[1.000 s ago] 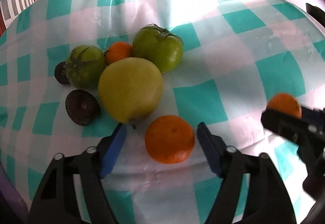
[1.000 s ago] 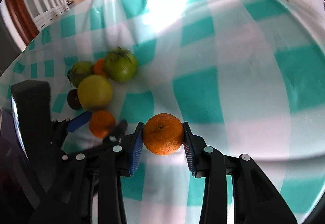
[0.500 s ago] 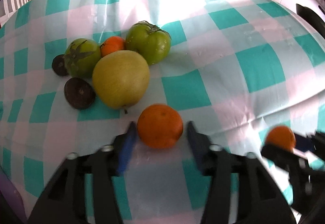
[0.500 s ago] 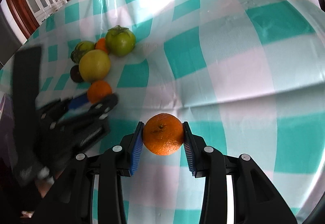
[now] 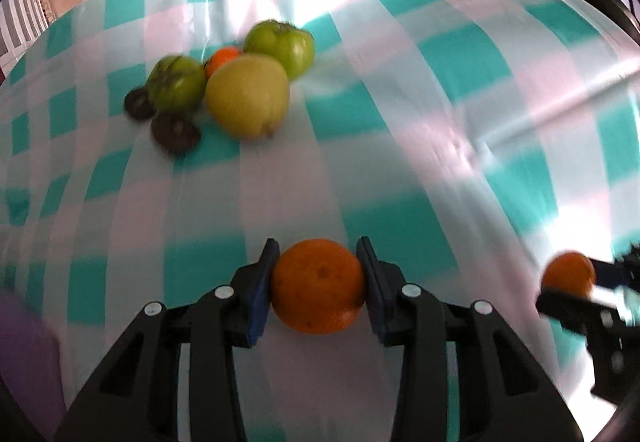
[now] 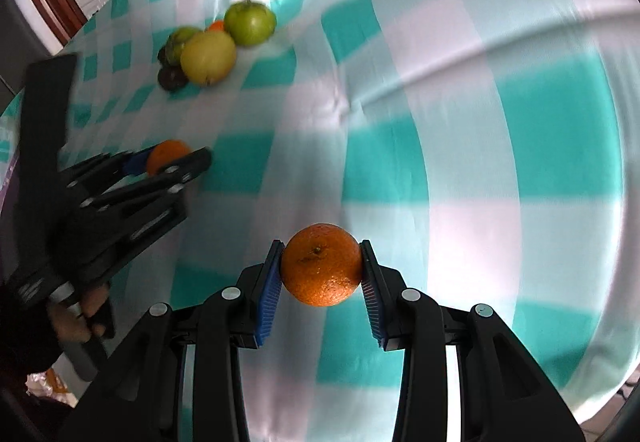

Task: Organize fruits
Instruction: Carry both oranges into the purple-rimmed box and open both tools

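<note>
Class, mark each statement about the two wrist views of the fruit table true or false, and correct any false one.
1. The left gripper holds an orange. True.
2. The right gripper is open and holds nothing. False: it is shut on a second orange.
3. A yellow-green pear lies beside two green tomatoes. True.
4. The checked tablecloth is red and white. False: it is teal and white.
5. A small orange sits among the clustered fruit. True.

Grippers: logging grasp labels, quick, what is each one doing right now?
Left gripper: closed on an orange.
Right gripper: closed on a second orange.
</note>
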The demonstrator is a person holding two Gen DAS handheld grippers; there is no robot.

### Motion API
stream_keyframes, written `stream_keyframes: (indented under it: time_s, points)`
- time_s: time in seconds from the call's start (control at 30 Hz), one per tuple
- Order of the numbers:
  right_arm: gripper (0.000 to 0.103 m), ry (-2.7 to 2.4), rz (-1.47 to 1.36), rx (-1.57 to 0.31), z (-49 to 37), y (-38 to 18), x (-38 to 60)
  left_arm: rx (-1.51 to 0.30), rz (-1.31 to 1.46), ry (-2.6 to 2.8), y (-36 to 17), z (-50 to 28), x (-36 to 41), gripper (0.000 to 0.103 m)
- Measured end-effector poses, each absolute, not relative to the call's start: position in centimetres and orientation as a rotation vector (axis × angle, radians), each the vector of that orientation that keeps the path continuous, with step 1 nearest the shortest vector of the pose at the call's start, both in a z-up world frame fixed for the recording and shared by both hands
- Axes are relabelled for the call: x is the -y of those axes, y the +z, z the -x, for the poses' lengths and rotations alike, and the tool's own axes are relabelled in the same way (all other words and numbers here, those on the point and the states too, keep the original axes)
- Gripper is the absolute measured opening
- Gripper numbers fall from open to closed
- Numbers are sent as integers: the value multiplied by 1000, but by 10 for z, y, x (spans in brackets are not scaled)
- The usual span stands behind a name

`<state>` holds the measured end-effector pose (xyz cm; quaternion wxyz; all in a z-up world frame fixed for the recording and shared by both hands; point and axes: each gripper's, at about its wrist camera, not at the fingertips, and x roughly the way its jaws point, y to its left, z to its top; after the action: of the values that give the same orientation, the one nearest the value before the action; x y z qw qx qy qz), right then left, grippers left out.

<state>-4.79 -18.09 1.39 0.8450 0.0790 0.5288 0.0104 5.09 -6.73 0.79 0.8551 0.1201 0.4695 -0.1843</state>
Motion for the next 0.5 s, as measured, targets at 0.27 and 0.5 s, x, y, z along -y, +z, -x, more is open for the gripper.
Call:
stream_keyframes:
  time_s: [0.27, 0.5]
  points:
    - [37, 125, -144, -1159, 84, 15, 179, -1014, -332, -475, 30, 32, 54, 40]
    - [37, 213, -145, -1185, 90, 22, 173, -985, -361, -465, 60, 60, 41, 40]
